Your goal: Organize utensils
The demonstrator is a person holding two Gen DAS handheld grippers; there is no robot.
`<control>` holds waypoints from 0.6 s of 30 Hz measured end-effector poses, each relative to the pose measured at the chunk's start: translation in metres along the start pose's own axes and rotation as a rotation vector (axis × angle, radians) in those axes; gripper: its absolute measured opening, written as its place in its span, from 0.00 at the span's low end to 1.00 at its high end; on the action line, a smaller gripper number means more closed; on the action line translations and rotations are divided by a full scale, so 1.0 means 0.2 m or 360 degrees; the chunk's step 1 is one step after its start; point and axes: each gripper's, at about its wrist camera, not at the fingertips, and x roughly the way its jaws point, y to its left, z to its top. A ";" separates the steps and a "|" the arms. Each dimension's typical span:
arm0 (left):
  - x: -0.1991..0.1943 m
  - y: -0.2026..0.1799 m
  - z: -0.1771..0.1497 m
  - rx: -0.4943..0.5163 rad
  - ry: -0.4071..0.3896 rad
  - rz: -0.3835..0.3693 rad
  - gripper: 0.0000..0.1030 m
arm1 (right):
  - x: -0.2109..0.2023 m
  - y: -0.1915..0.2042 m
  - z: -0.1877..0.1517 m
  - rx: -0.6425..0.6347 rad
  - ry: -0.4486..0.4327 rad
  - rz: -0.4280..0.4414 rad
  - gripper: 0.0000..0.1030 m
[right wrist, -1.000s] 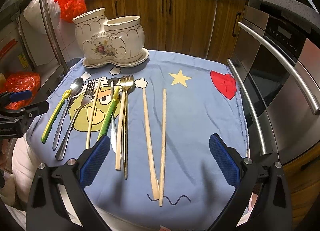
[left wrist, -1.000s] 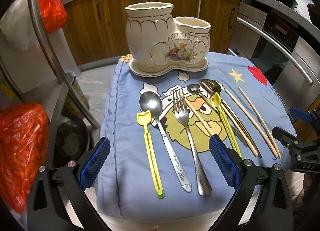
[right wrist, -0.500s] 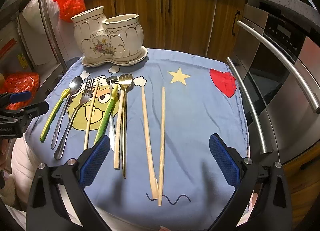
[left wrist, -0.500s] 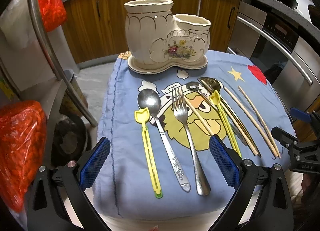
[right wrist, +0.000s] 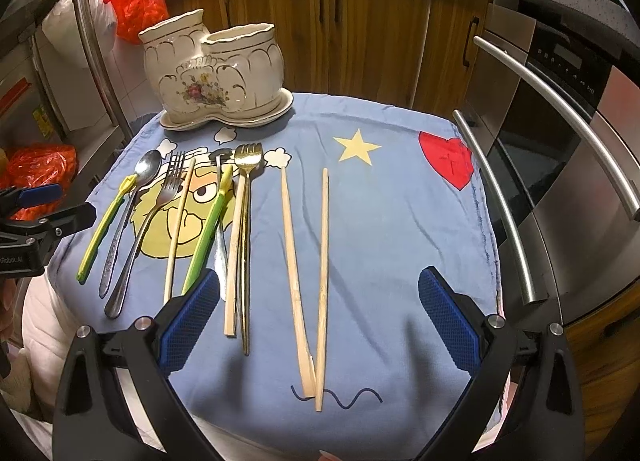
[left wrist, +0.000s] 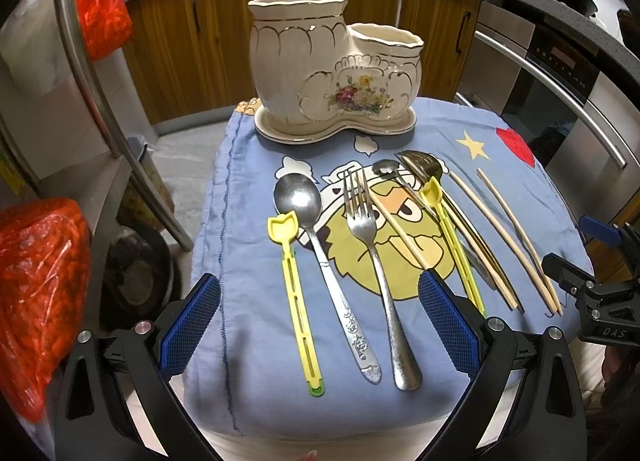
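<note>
Both jaws gape empty; a dark utensil (right wrist: 219, 165) lies half-hidden under the green one (right wrist: 208, 229).

both wrist views share cloth (left wrist: 256, 381)

Open right hand-held gripper (right wrist: 318, 321) above chopsticks (right wrist: 310, 277), blue cloth (right wrist: 400, 221), ceramic holder (right wrist: 216, 73) behind
</note>
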 end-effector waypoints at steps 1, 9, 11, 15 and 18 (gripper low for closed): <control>0.00 0.00 0.00 0.0000 0.0001 0.0000 0.95 | 0.00 0.00 0.00 -0.0001 0.0001 0.0000 0.95; 0.03 0.00 0.00 -0.0003 0.0016 0.0002 0.95 | 0.01 0.00 0.00 0.0015 0.0008 0.0034 0.95; 0.03 0.00 0.00 -0.0003 0.0019 0.0002 0.95 | 0.01 0.00 0.00 0.0019 -0.0003 0.0059 0.95; 0.04 0.00 0.00 -0.0007 0.0026 -0.0006 0.95 | -0.02 -0.03 0.01 0.0050 -0.0073 0.0135 0.95; 0.05 0.01 0.00 -0.0009 0.0028 -0.0010 0.95 | -0.02 -0.07 0.04 0.0090 -0.0112 0.0193 0.95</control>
